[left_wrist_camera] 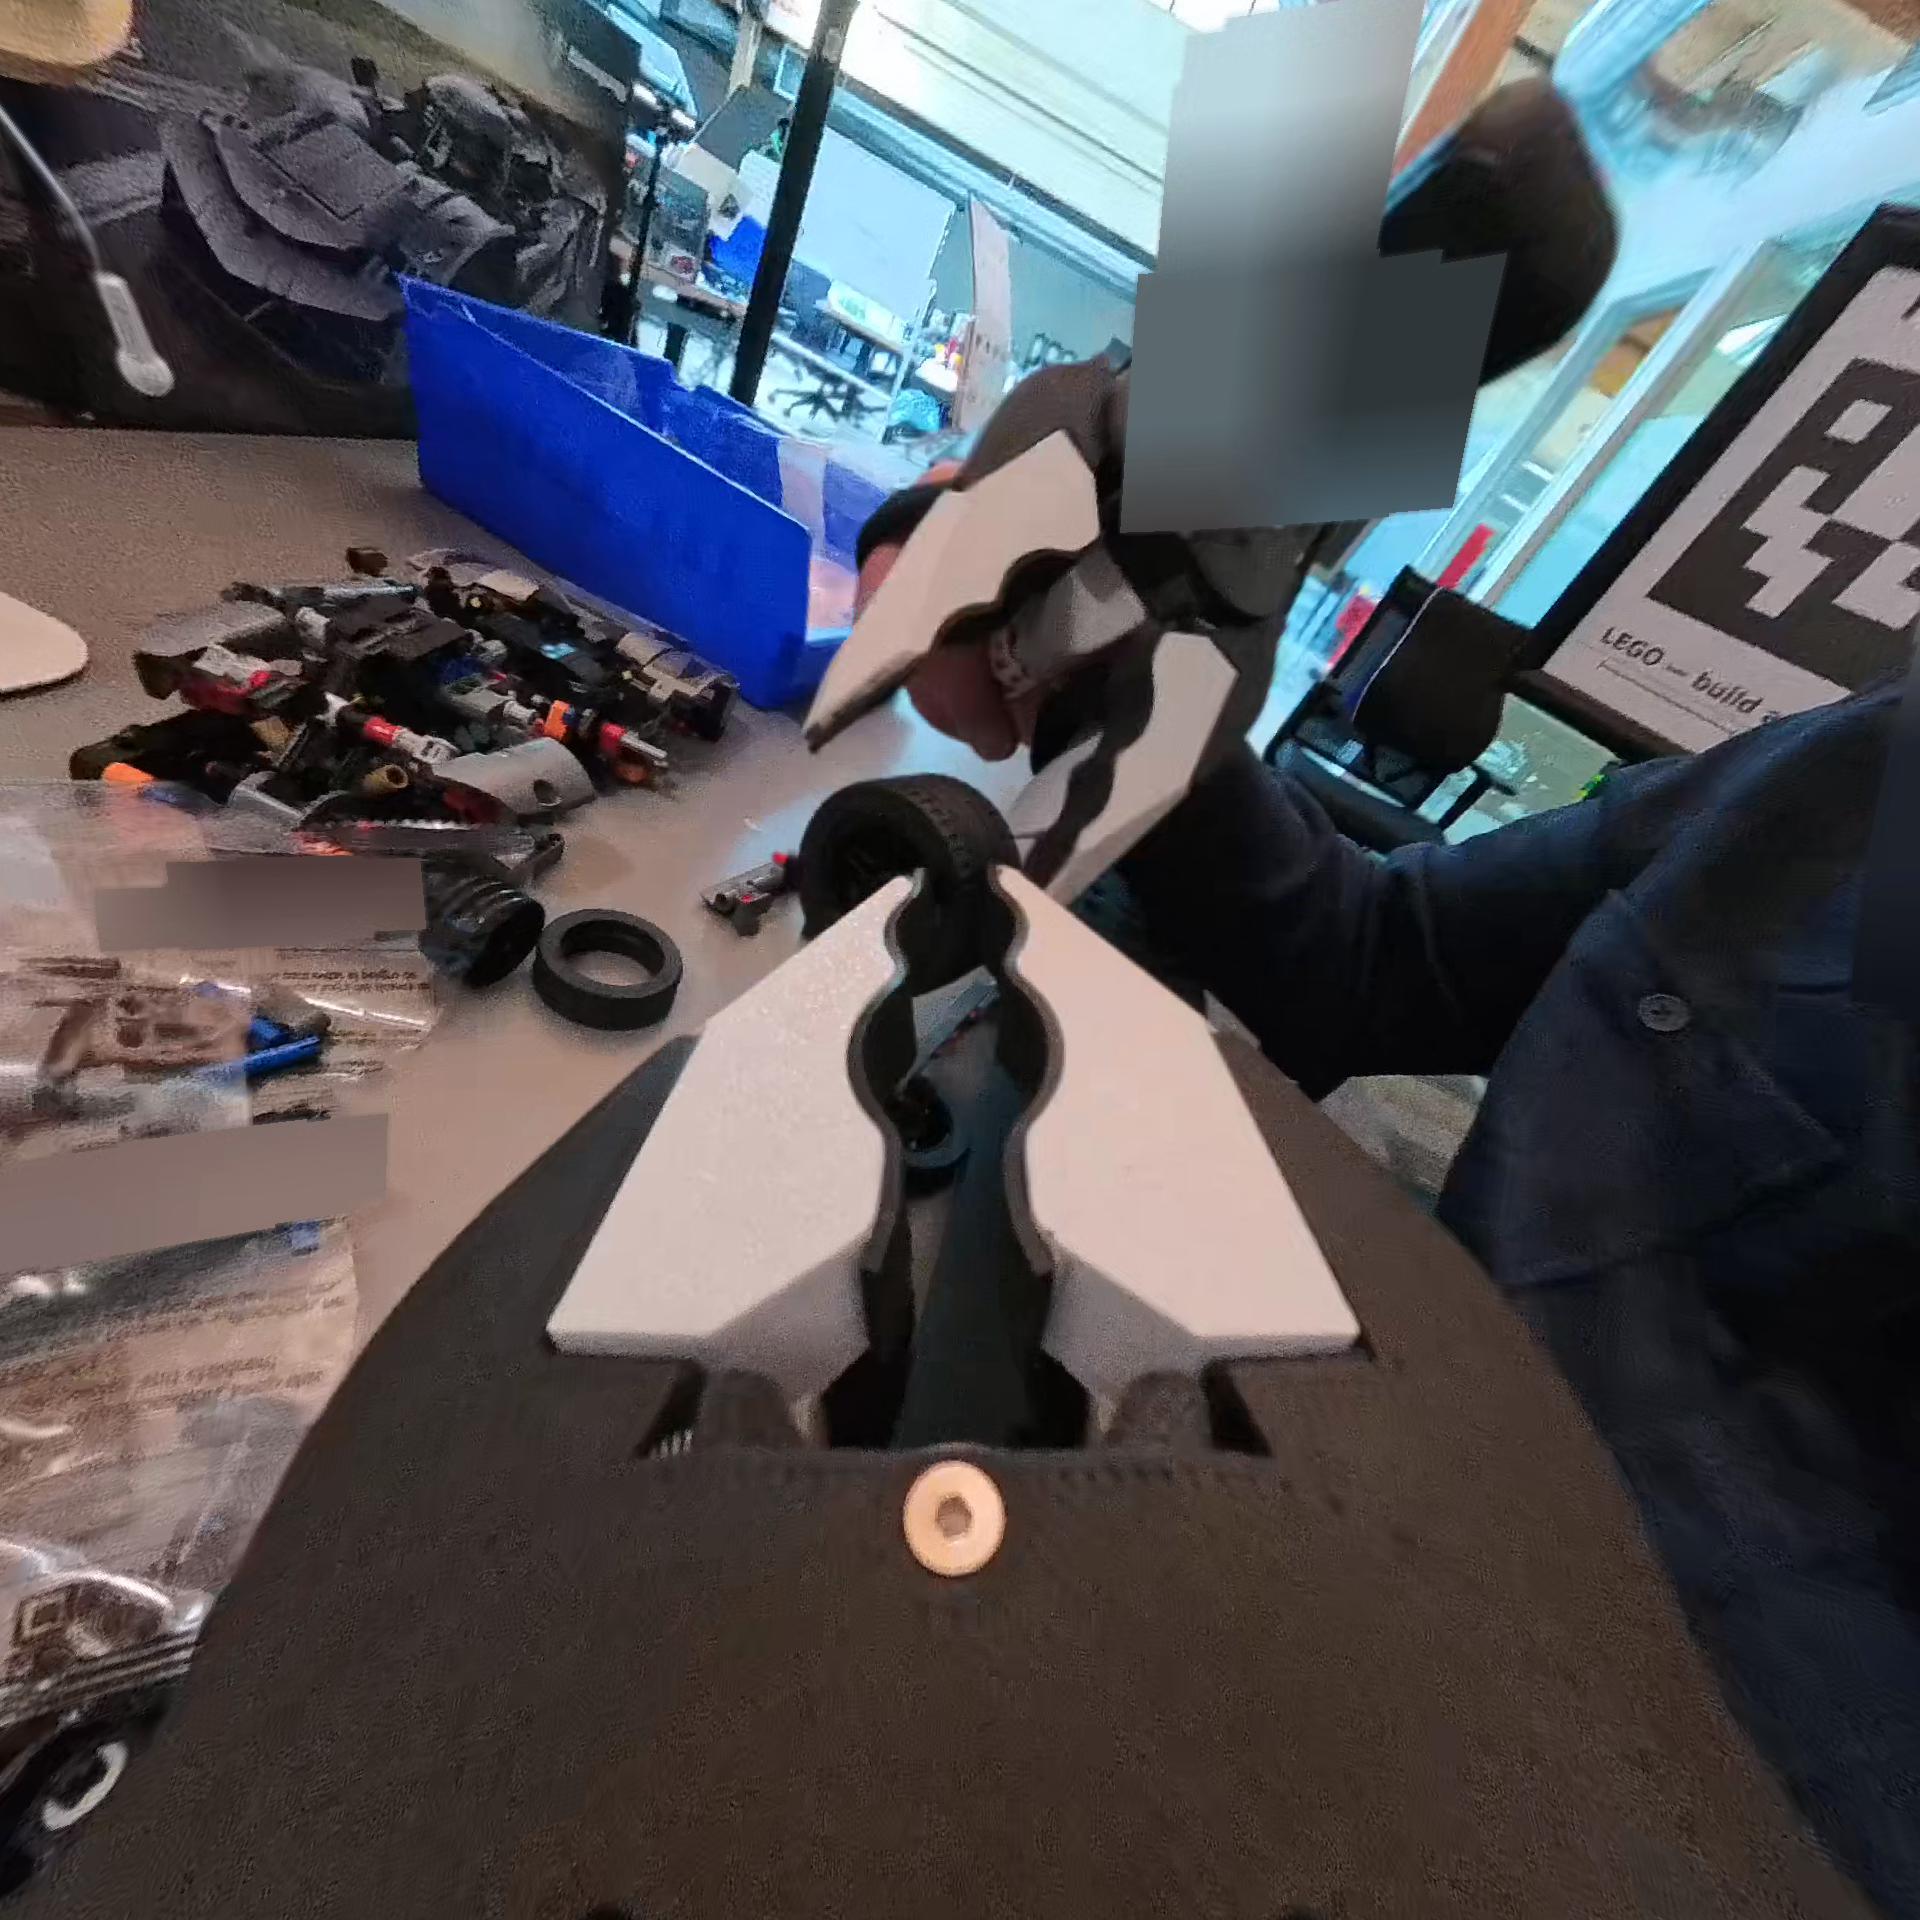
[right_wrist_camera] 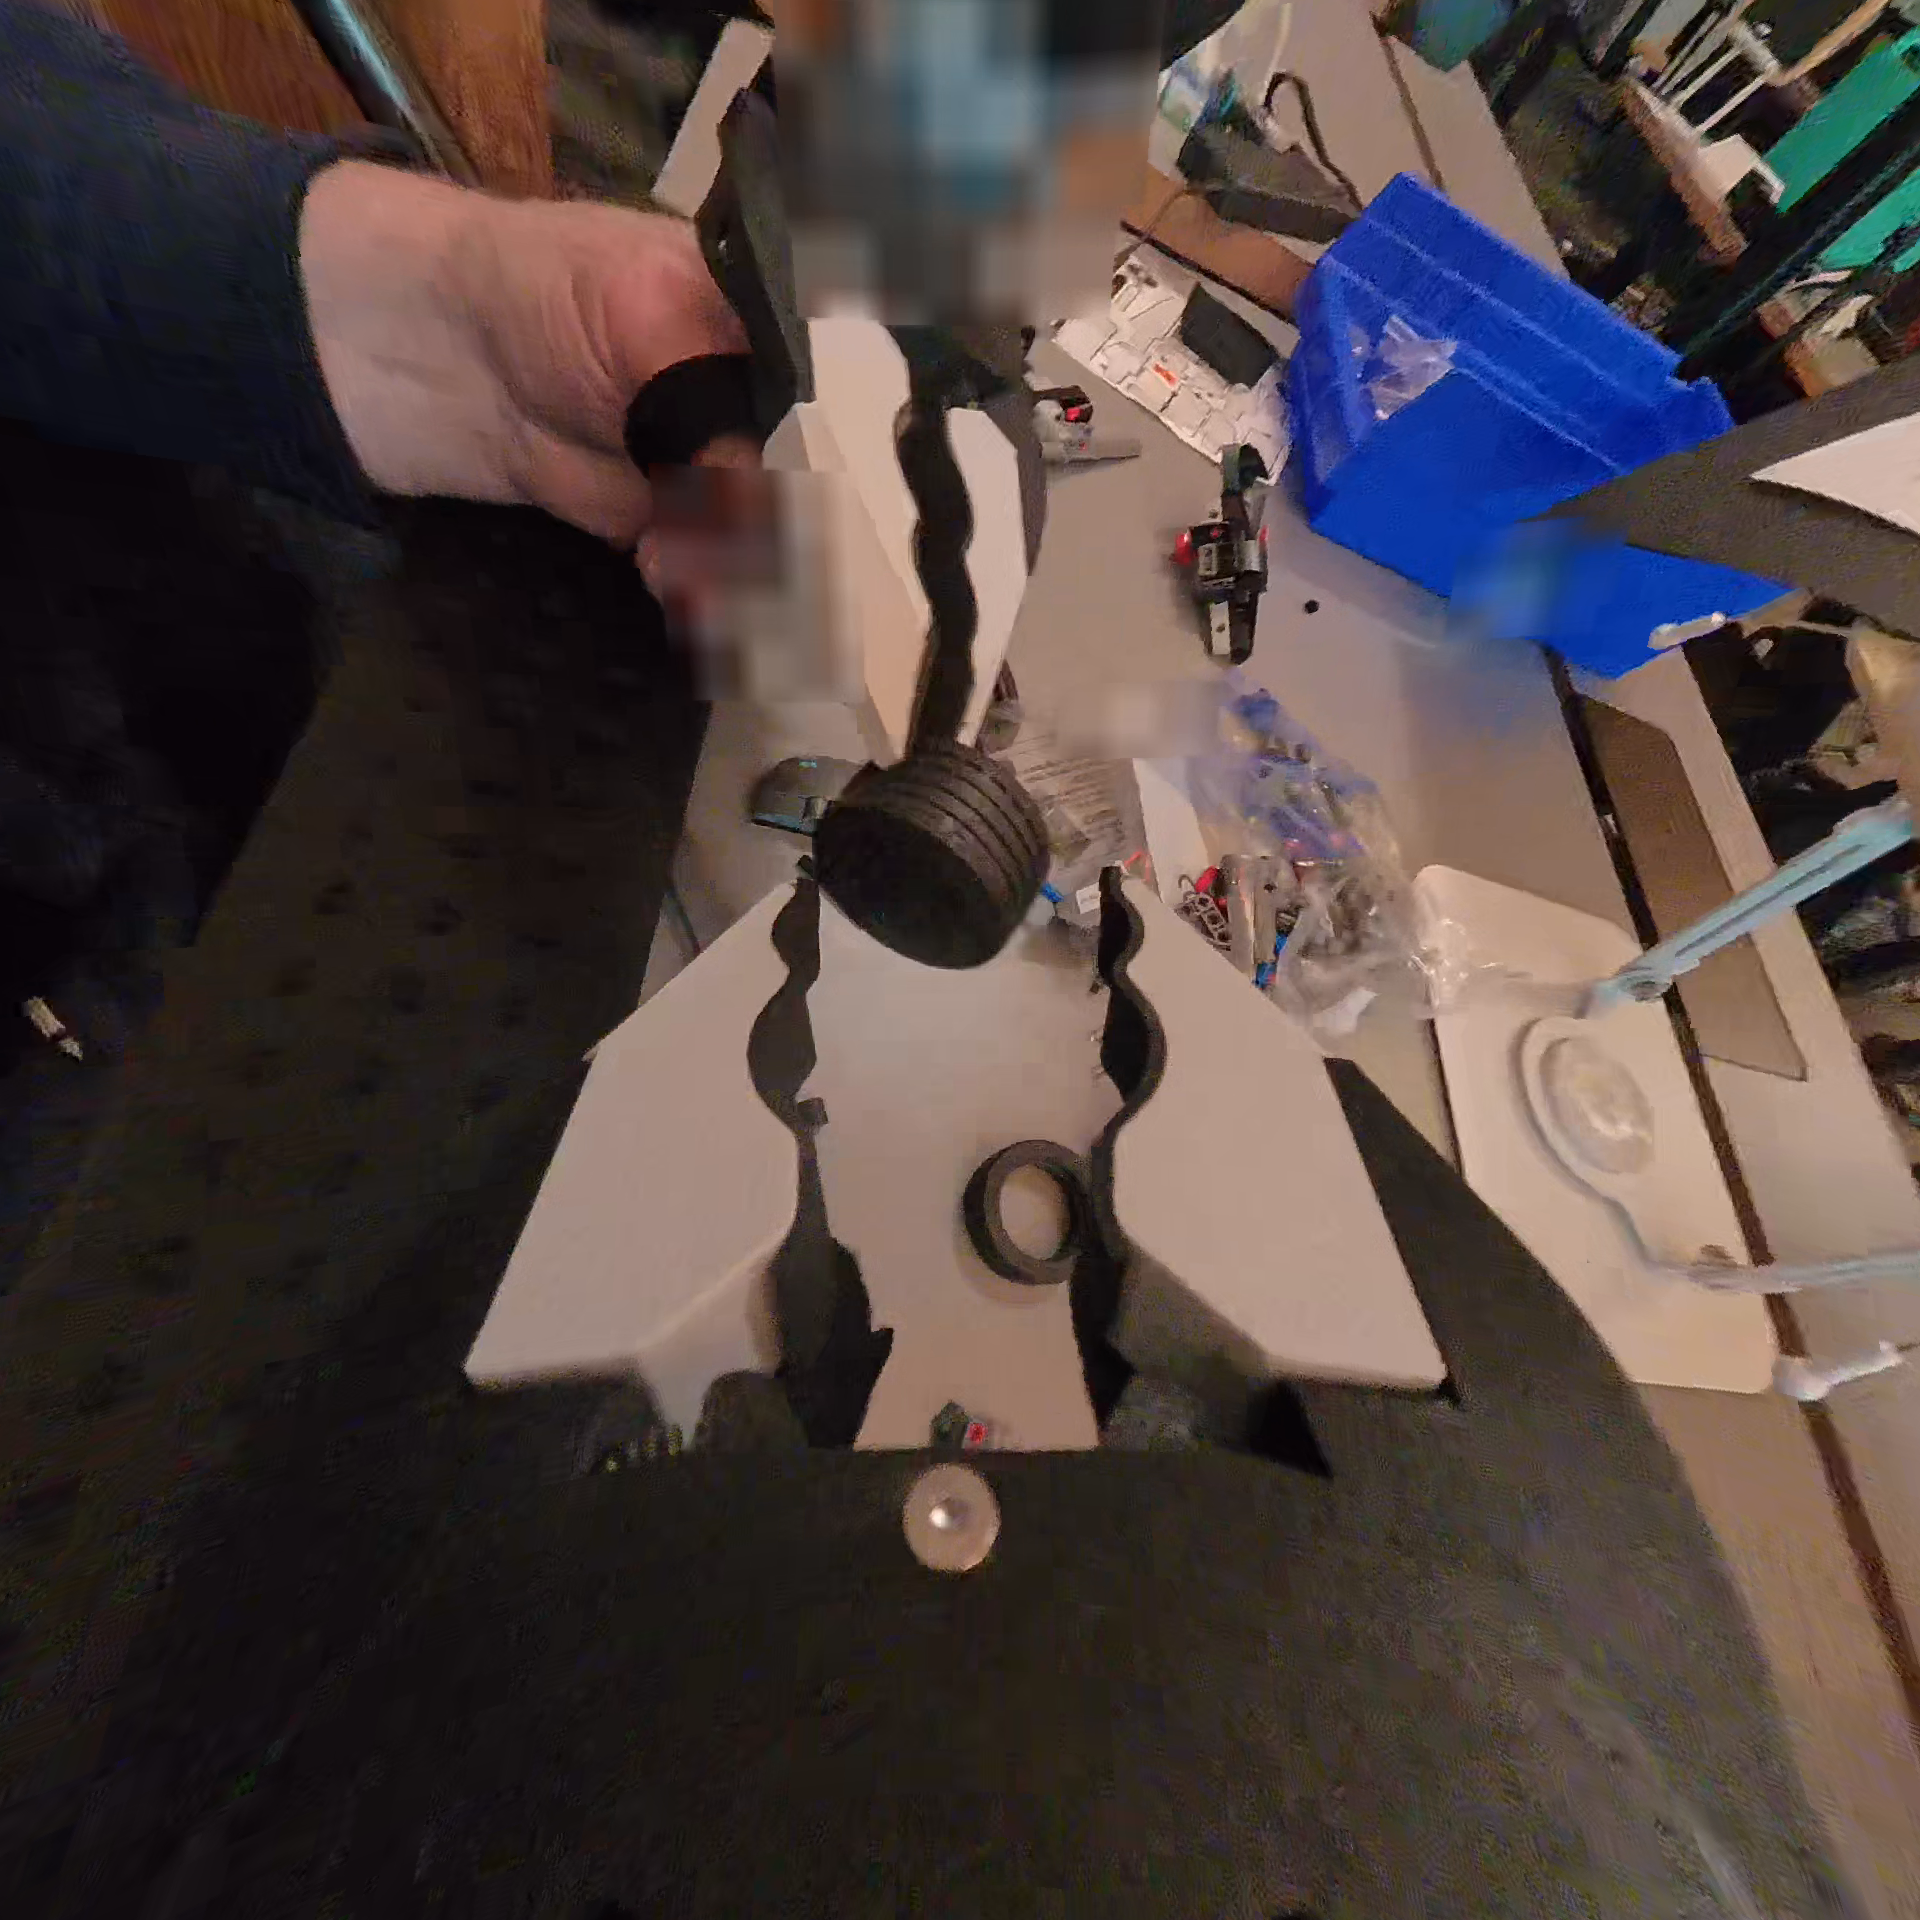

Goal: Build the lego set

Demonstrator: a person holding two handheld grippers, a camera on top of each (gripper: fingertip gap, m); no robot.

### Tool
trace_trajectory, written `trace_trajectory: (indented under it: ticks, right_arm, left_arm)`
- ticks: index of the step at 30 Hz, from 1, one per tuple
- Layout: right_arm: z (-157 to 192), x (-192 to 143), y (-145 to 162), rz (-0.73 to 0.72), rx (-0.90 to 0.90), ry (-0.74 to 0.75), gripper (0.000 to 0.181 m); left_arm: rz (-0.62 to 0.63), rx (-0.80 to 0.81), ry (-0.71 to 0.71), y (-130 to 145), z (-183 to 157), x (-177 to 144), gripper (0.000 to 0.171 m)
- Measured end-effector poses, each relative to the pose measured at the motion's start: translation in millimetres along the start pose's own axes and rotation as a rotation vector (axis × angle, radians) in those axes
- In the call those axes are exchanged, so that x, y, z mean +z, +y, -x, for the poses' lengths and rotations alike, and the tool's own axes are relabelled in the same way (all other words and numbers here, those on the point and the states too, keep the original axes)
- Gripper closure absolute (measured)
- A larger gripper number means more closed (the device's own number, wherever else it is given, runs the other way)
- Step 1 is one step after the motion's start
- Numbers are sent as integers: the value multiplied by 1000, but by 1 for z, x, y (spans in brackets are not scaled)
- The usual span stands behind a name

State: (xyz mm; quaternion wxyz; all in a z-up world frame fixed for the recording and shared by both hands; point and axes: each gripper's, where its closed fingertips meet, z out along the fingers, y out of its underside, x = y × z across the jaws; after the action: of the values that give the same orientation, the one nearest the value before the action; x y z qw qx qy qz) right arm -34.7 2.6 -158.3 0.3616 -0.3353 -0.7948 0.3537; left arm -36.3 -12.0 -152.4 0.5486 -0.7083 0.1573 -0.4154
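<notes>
So my left gripper (left_wrist_camera: 956, 894) has the wheel (left_wrist_camera: 909, 852) pinched at its tips, and my right gripper (left_wrist_camera: 1023, 665) sits just behind it. Left of me on the table (left_wrist_camera: 665, 810): a loose tire (left_wrist_camera: 608, 966) (lying flat), the parts pile (left_wrist_camera: 405, 696) beyond, then the bin (left_wrist_camera: 613, 488) farther back.
</notes>
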Motion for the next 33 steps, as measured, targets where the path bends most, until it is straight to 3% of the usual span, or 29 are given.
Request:
trace_trajectory:
  ticks: [5, 9, 14, 19, 23, 27, 29, 33]
  right_arm:
    - [13, 5, -3, -72, 115, -151, 132]
    - [19, 13, -4, -103, 198, -231, 153]
    - [10, 5, -11, -164, 330, -259, 157]
    - [1, 5, -11, -191, 466, -272, 158]
    - [-2, 6, -13, -198, 478, -245, 157]
    - [-11, -2, -23, -259, 445, -172, 149]
    - [-16, -2, -22, -253, 416, -125, 160]
    - [-21, 0, -22, -267, 434, -89, 159]
  left_arm:
    - [-41, -27, 149, -7, -18, 1, 166]
    - [-47, -67, 214, -8, -23, 0, 166]
    - [-120, -18, 144, -20, -17, -7, 164]
    - [-53, 129, 10, -14, -11, -2, 135]
    - [-16, 275, -144, -13, -2, 1, 149]
    - [-46, 190, -97, -16, 0, -1, 151]
    - [-67, 155, -87, -18, 1, -2, 151]
    - [-24, 169, -117, -12, 3, 4, 151]
